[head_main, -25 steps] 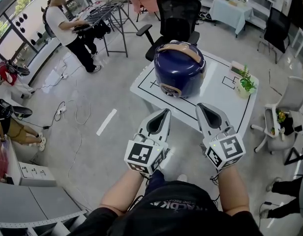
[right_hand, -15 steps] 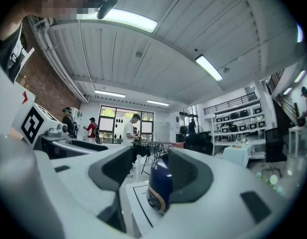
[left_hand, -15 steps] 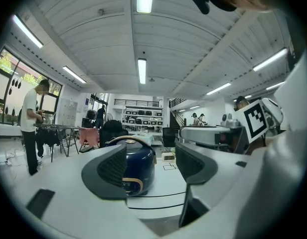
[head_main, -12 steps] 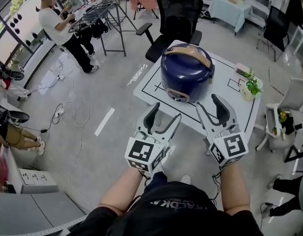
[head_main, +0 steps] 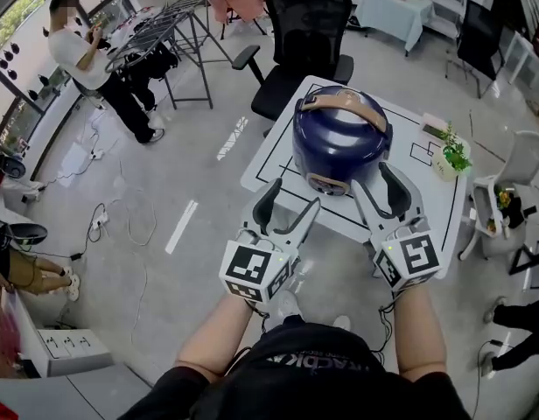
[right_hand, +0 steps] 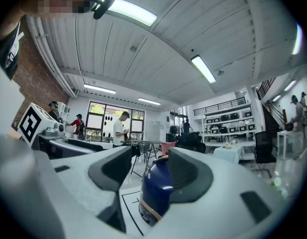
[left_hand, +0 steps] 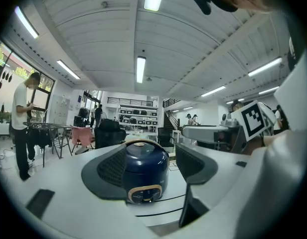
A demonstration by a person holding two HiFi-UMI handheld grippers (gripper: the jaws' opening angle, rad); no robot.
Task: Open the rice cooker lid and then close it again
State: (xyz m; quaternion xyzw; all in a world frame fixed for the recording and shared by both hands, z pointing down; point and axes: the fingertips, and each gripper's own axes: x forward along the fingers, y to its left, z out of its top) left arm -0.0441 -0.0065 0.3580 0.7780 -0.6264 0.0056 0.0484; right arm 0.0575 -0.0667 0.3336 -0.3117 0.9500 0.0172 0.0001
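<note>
Both grippers held open before the shut rice cooker.
The left gripper (head_main: 294, 198) and right gripper (head_main: 372, 176) have just been opening their jaws, which now stand spread wide with nothing pinched. The blue rice cooker (head_main: 339, 134) sits lid-down on the white table (head_main: 274, 151), just ahead of both, untouched.

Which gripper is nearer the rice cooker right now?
Right. The right gripper is just short of the rice cooker's front right; the left gripper is farther back at its front left. Both jaws have just been opening, nothing between them.
</note>
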